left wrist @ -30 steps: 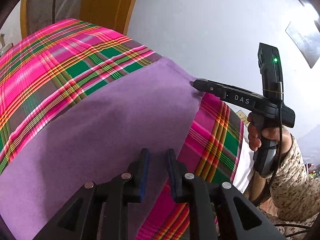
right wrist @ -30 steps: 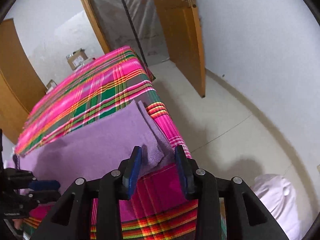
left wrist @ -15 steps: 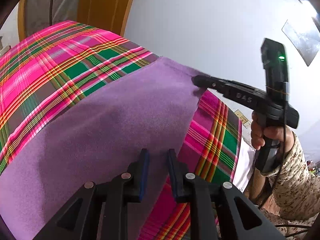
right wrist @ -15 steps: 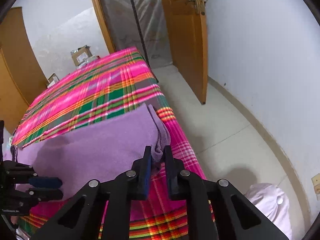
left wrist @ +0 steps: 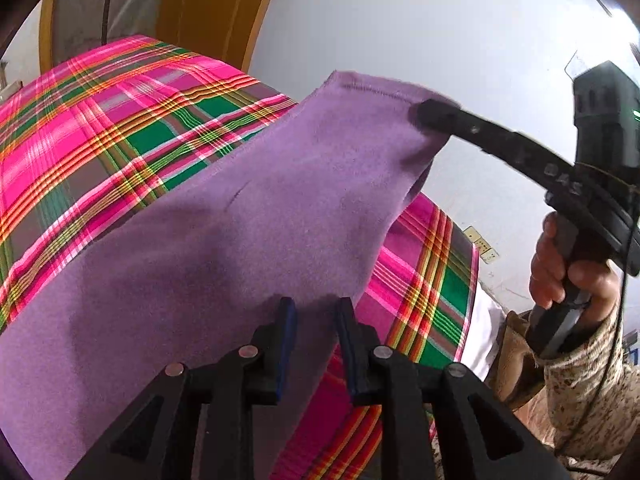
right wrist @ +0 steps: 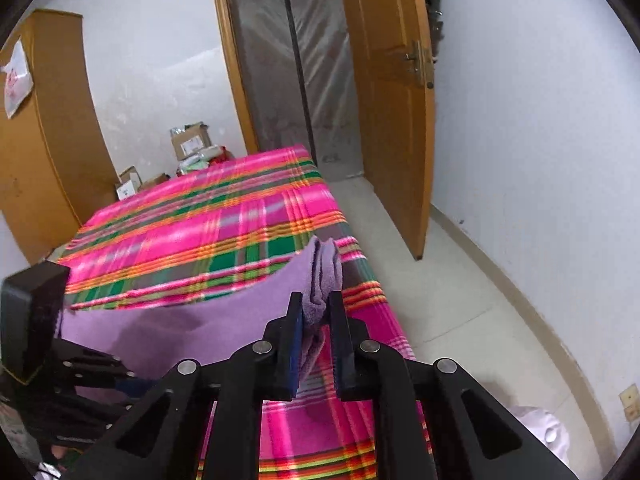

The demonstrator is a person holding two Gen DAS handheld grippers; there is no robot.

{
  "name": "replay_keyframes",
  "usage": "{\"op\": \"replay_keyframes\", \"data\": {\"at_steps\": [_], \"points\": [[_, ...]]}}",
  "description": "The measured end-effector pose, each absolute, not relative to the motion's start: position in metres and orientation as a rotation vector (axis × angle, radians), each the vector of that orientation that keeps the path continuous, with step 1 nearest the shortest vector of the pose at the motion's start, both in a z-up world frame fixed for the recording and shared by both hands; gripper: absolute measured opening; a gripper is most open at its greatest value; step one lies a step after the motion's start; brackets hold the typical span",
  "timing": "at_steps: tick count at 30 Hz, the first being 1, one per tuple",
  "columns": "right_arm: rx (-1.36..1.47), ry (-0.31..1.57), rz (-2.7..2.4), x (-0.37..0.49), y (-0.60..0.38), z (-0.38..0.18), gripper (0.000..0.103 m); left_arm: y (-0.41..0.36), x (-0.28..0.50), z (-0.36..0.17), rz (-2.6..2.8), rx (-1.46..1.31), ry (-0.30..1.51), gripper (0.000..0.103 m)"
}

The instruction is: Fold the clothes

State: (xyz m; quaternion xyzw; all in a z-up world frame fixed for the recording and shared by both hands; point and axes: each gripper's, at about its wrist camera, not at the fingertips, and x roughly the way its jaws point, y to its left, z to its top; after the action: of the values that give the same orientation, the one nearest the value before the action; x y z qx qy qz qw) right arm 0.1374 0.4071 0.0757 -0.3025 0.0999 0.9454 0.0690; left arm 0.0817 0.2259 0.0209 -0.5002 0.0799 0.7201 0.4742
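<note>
Right gripper (right wrist: 316,312) clamps the purple cloth's (left wrist: 200,264) bunched corner, centre frame. Left gripper (left wrist: 314,312) straddles the cloth's edge at the bottom; its grip is unclear, fabric hiding its fingertips.

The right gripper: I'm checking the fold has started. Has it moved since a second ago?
Yes. The right gripper has risen against the plaid tablecloth, its jaws having just closed on the purple cloth corner and lifted it.

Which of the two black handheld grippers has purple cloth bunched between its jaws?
The right gripper: its jaws pinch a bunched corner of the purple fleece cloth. The left gripper has a visible gap between its jaws.
</note>
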Motion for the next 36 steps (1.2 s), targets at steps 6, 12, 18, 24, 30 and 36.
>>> {"op": "replay_keyframes", "data": {"at_steps": [6,12,18,24,30,36], "points": [[-0.840,0.273,2.936,0.139,0.383,0.099,0.012,0.232,0.081,0.021,1.732,-1.225,0.173,0.023],[-0.804,0.217,3.001,0.142,0.354,0.116,0.012,0.227,0.067,0.017,1.681,-1.267,0.060,0.023],[-0.776,0.170,3.060,0.145,0.332,0.126,0.012,0.200,0.064,0.024,1.638,-1.267,-0.032,0.023],[-0.786,0.089,3.132,0.142,0.300,0.131,0.012,0.143,0.045,0.049,1.609,-1.227,-0.300,0.023],[-0.825,0.028,3.201,0.138,0.270,0.130,0.012,0.095,0.017,0.073,1.559,-1.152,-0.618,0.041],[-0.903,-0.053,3.238,0.131,0.238,0.118,0.012,0.066,0.003,0.077,1.573,-1.127,-0.733,0.051]]}}
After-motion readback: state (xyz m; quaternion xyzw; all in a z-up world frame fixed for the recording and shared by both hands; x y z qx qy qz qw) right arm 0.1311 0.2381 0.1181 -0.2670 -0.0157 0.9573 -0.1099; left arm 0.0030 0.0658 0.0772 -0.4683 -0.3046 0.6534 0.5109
